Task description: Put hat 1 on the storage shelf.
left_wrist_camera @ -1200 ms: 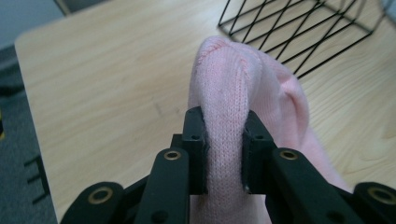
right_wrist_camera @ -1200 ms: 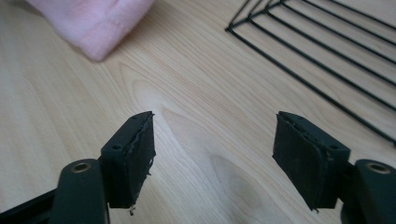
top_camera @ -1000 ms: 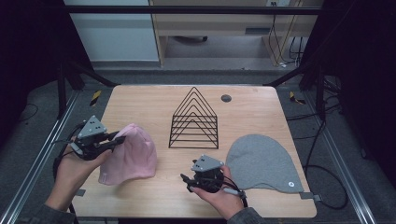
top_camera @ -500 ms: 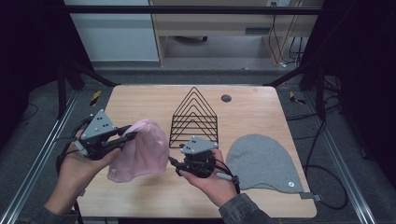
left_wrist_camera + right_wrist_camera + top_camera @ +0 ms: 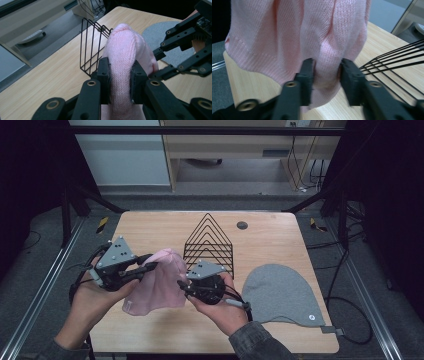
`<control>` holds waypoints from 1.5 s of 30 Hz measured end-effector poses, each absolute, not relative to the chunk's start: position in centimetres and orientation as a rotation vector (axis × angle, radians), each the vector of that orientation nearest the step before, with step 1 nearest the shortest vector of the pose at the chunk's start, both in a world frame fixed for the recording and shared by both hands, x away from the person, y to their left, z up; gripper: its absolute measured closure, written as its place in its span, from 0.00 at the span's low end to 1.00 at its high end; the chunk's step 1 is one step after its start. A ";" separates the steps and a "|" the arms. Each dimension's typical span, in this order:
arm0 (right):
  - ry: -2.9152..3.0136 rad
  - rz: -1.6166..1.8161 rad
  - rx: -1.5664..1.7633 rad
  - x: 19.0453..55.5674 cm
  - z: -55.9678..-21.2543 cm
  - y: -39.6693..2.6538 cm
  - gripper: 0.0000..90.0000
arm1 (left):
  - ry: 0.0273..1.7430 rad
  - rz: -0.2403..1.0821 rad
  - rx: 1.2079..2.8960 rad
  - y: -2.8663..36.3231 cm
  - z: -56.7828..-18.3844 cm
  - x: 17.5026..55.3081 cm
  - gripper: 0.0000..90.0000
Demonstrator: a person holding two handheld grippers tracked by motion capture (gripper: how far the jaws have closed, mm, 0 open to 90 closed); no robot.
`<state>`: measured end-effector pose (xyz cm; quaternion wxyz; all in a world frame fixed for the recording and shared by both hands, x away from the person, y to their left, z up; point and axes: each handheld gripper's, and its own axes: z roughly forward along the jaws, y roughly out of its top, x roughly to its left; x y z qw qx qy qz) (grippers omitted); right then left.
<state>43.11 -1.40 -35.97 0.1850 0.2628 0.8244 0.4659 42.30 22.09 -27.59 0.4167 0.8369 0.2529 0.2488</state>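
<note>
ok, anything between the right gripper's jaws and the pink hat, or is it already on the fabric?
Nothing in the way. The right gripper has just been closing, and its jaws now pinch a fold of the pink hat. The left gripper clamps another part of it. The wire rack stands behind the hat, apart from both grips.

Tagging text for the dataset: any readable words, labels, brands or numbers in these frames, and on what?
No readable text anywhere.
pink knit hat: small pale tag at its lower edge, too small to read.
grey hat: small round white mark near its rim, too small to read.
wire rack: no markings.
</note>
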 end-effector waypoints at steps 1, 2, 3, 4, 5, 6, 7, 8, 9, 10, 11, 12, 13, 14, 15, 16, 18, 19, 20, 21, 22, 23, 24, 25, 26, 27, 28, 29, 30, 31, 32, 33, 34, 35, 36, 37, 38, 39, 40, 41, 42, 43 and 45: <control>2.328 1.315 0.739 43.2 -35.9 -1.5 0.78 | 0.636 0.621 2.102 22.1 -27.6 42.3 0.82; 2.330 1.317 0.738 43.3 -35.9 -1.6 0.82 | 0.635 0.621 2.105 22.1 -27.6 42.4 0.82; 2.332 1.322 0.734 43.3 -35.8 -1.8 0.84 | 0.635 0.621 2.105 22.1 -27.6 42.4 0.82; 2.337 1.325 0.735 43.4 -35.7 -1.9 0.85 | 0.639 0.614 2.103 22.1 -27.7 42.5 0.82; 2.341 1.327 0.732 43.4 -35.7 -2.1 0.87 | 0.640 0.610 2.104 22.1 -27.7 42.5 0.82; 2.346 1.329 0.729 43.5 -35.6 -2.2 0.88 | 0.637 0.610 2.106 22.0 -27.8 42.6 0.82; 2.351 1.332 0.731 43.5 -35.5 -2.4 0.88 | 0.636 0.609 2.105 22.0 -27.8 42.6 0.82; 2.354 1.331 0.728 43.6 -35.3 -2.6 0.89 | 0.636 0.609 2.105 22.0 -27.8 42.6 0.82; 2.357 1.329 0.727 43.6 -35.1 -2.8 0.89 | 0.637 0.603 2.102 22.0 -27.8 42.7 0.82; 2.359 1.333 0.727 43.6 -34.9 -3.0 0.89 | 0.639 0.589 2.093 21.9 -27.7 42.8 0.82; 2.359 1.333 0.727 43.6 -34.9 -3.0 0.89 | 0.639 0.589 2.093 21.9 -27.7 42.8 0.81; 2.359 1.332 0.722 43.6 -34.7 -3.2 0.90 | 0.638 0.587 2.091 21.9 -27.6 42.8 0.81; 2.356 1.332 0.721 43.6 -34.5 -3.3 0.90 | 0.638 0.587 2.085 21.8 -27.5 42.9 0.81; 2.356 1.331 0.713 43.7 -33.8 -3.9 0.90 | 0.637 0.578 2.079 21.6 -27.2 43.0 0.81; 2.356 1.331 0.713 43.7 -33.8 -3.9 0.90 | 0.637 0.578 2.079 21.6 -27.2 43.0 0.81; 2.355 1.331 0.713 43.7 -33.5 -4.1 0.91 | 0.640 0.574 2.072 21.6 -27.1 43.2 0.81; 2.351 1.340 0.714 43.8 -32.8 -4.7 0.92 | 0.641 0.560 2.057 21.4 -26.7 43.4 0.81; 2.349 1.340 0.715 43.9 -32.5 -5.0 0.92 | 0.641 0.557 2.048 21.3 -26.5 43.5 0.81; 2.343 1.350 0.719 44.0 -31.7 -5.6 0.93 | 0.637 0.555 2.038 21.1 -26.1 43.7 0.81; 2.343 1.350 0.719 44.0 -31.7 -5.6 0.93 | 0.637 0.555 2.038 21.1 -26.1 43.7 0.81; 2.339 1.351 0.716 44.1 -31.3 -5.9 0.93 | 0.636 0.548 2.032 21.0 -25.8 43.8 0.81; 2.337 1.352 0.714 44.1 -30.9 -6.2 0.93 | 0.632 0.547 2.031 20.9 -25.6 44.0 0.81; 2.335 1.354 0.710 44.2 -30.5 -6.4 0.93 | 0.630 0.549 2.028 20.7 -25.4 44.1 0.81; 2.336 1.359 0.707 44.3 -30.1 -6.5 0.93 | 0.631 0.548 2.025 20.6 -25.2 44.3 0.81; 2.337 1.352 0.704 44.5 -29.4 -6.8 0.93 | 0.628 0.549 2.017 20.2 -24.7 44.7 0.81; 2.336 1.345 0.705 44.7 -29.0 -6.9 0.93 | 0.624 0.550 2.014 20.0 -24.4 44.8 0.81; 2.332 1.341 0.702 44.8 -28.7 -7.1 0.93 | 0.621 0.544 1.999 19.9 -24.1 45.0 0.81; 2.325 1.344 0.702 45.0 -28.3 -7.3 0.93 | 0.621 0.530 1.988 19.8 -23.8 45.1 0.81; 2.318 1.346 0.704 45.1 -27.9 -7.4 0.93 | 0.621 0.530 1.988 19.8 -23.8 45.1 0.81; 2.315 1.349 0.702 45.1 -27.5 -7.6 0.93 | 0.623 0.521 1.963 19.4 -23.2 45.4 0.81; 2.311 1.358 0.704 45.2 -27.1 -7.8 0.93 | 0.623 0.517 1.956 19.3 -22.9 45.6 0.81; 2.306 1.361 0.705 45.3 -26.7 -8.0 0.93 | 0.621 0.509 1.949 19.0 -22.5 45.7 0.81; 2.305 1.357 0.702 45.3 -26.3 -8.2 0.93 | 0.620 0.504 1.940 18.8 -22.1 45.9 0.81; 2.299 1.351 0.700 45.4 -25.8 -8.3 0.93 | 0.618 0.509 1.936 18.5 -21.7 46.1 0.81; 2.290 1.347 0.701 45.6 -25.4 -8.5 0.93 | 0.614 0.515 1.935 18.2 -21.3 46.3 0.81; 2.282 1.347 0.705 45.8 -25.0 -8.8 0.93 | 0.615 0.515 1.931 18.0 -21.0 46.6 0.81; 2.282 1.347 0.705 45.8 -25.0 -8.8 0.93 | 0.615 0.515 1.931 18.0 -21.0 46.6 0.81; 2.271 1.341 0.712 46.3 -24.2 -9.3 0.93 | 0.617 0.510 1.922 17.5 -20.3 47.3 0.81; 2.263 1.345 0.718 46.6 -23.8 -9.5 0.93 | 0.622 0.509 1.917 17.3 -19.9 47.7 0.81; 2.254 1.349 0.727 46.9 -23.4 -9.7 0.93 | 0.623 0.506 1.916 17.2 -19.6 48.1 0.81; 2.247 1.351 0.732 47.2 -23.1 -9.9 0.93 | 0.627 0.500 1.909 17.0 -19.4 48.4 0.81; 2.247 1.351 0.732 47.2 -23.1 -9.9 0.93 | 0.627 0.500 1.909 17.0 -19.4 48.4 0.81; 2.226 1.343 0.754 48.0 -22.3 -10.3 0.93 | 0.639 0.498 1.904 16.5 -18.9 49.5 0.81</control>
